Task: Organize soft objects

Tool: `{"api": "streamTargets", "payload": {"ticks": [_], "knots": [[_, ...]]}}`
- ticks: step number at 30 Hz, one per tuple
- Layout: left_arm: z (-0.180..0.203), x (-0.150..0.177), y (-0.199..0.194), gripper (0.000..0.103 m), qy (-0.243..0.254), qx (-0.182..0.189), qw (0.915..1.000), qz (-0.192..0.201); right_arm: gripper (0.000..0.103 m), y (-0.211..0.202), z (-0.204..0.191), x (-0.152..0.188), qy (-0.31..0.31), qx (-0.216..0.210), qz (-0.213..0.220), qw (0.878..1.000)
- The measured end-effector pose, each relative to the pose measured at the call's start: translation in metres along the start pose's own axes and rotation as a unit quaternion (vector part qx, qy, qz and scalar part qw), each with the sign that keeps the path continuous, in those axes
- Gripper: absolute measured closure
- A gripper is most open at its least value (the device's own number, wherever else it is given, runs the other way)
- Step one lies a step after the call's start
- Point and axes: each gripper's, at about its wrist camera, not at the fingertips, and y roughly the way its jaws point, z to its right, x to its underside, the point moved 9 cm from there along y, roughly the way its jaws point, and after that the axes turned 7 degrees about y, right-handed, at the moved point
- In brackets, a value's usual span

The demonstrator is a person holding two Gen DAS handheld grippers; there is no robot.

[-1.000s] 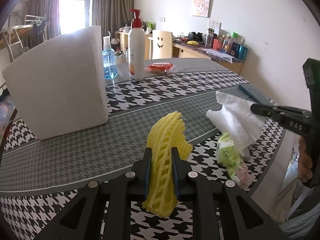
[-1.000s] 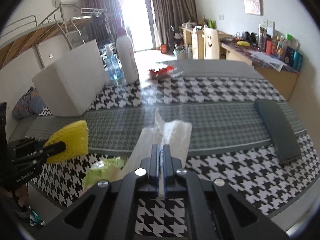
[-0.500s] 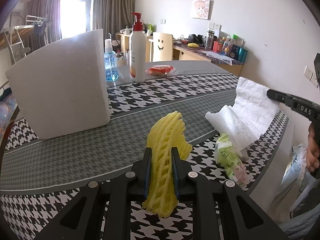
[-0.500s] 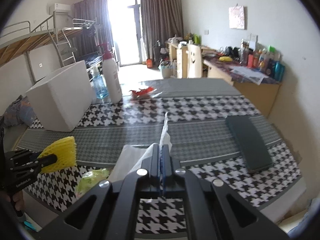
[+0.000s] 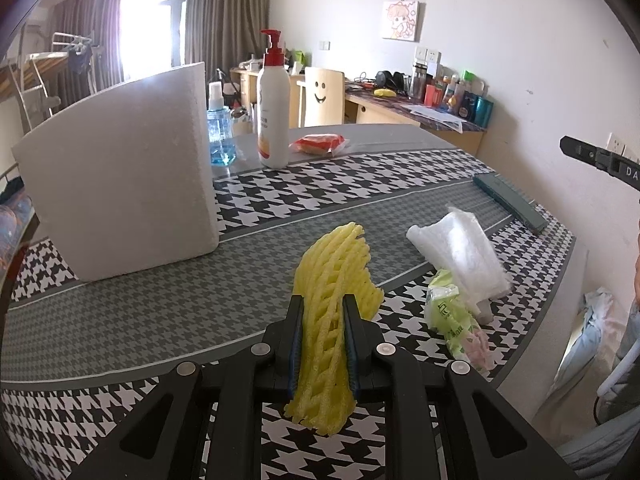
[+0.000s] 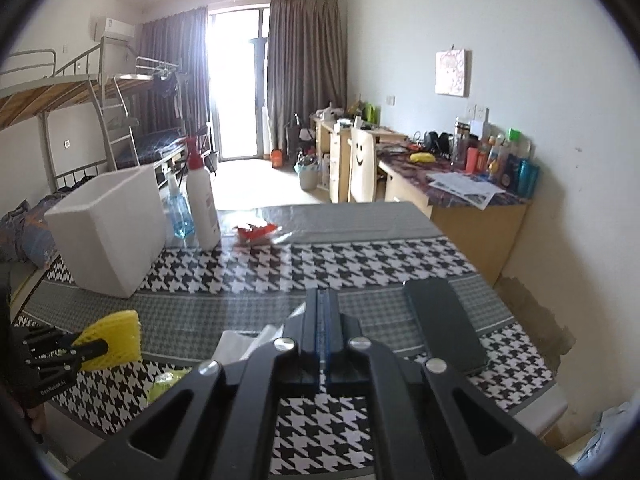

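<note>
My left gripper [image 5: 322, 304] is shut on a yellow foam fruit net [image 5: 332, 264], held low over the near edge of the table; the right wrist view shows that left gripper [image 6: 94, 347] and the net [image 6: 116, 334] at the lower left. A white foam sheet [image 5: 460, 248] lies crumpled on the table beside a green packet [image 5: 452, 316]. My right gripper [image 6: 321, 294] is shut with nothing between its fingers, raised above the sheet [image 6: 240, 344]. Its tip [image 5: 566, 142] shows at the right edge of the left wrist view.
A white foam box [image 5: 120, 184] stands at the left of the houndstooth table [image 5: 360, 184]. Behind it are a blue spray bottle [image 5: 220, 132], a lotion pump bottle [image 5: 273, 120] and a red packet [image 5: 318, 144]. A dark flat case [image 6: 444, 324] lies at the right edge.
The white sheet slipped out of my right gripper and dropped back onto the table. The right gripper rose and tilted up, shut and empty. The left gripper kept still with the net.
</note>
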Motion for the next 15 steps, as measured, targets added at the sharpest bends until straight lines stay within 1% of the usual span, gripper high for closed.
{"api": "streamTargets", "payload": {"ticks": [3, 5, 10, 15], "knots": [[0.000, 0.000, 0.001, 0.084, -0.001, 0.000, 1.0000, -0.001, 0.100, 0.003, -0.008, 0.005, -0.013, -0.012, -0.017, 1.000], [-0.001, 0.000, 0.001, 0.084, -0.001, -0.001, 1.0000, -0.002, 0.100, 0.010, -0.018, 0.015, -0.022, -0.025, -0.033, 0.999], [-0.004, 0.000, 0.002, 0.084, -0.003, -0.004, 1.0000, -0.002, 0.099, 0.036, -0.052, 0.046, -0.035, -0.073, -0.097, 0.992], [-0.004, 0.002, 0.001, 0.084, -0.004, -0.006, 1.0000, -0.001, 0.097, 0.052, -0.077, 0.067, -0.053, -0.093, -0.132, 0.985]]}}
